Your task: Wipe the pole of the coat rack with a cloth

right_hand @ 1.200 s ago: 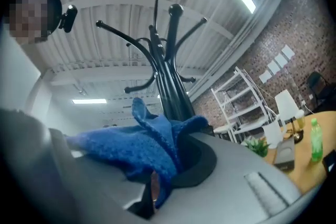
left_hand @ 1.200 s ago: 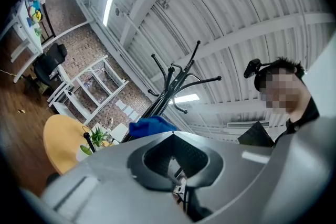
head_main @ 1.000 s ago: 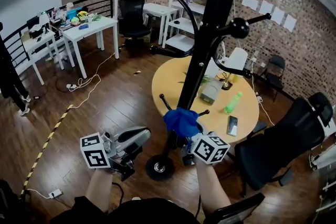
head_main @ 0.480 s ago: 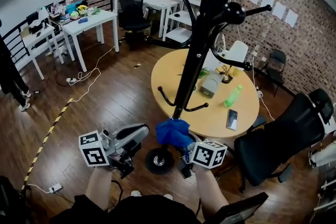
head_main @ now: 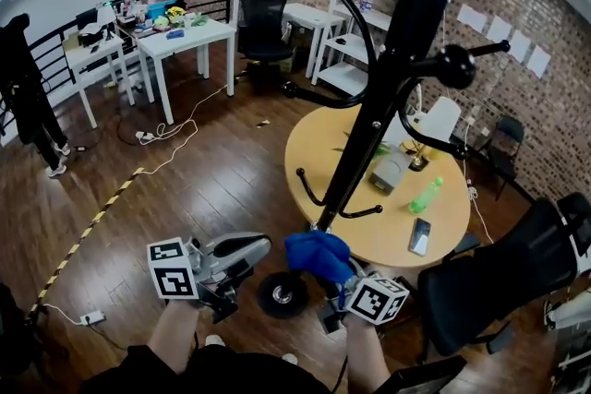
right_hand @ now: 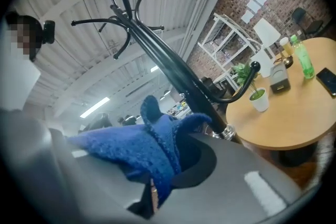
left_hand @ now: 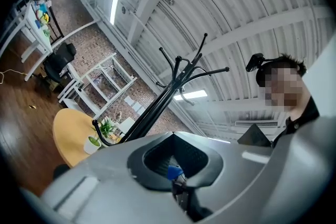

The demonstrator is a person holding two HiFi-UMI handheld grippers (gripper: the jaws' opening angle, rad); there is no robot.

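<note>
Right gripper (head_main: 334,277) pinches cloth (head_main: 317,254) low beside pole (head_main: 383,97); left gripper (head_main: 254,246) jaws pressed together, empty; wiping probably unfinished

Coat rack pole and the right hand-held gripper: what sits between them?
A blue cloth, clamped in the right hand-held gripper, sits between it and the pole; the head view shows it, the right gripper view too.
</note>
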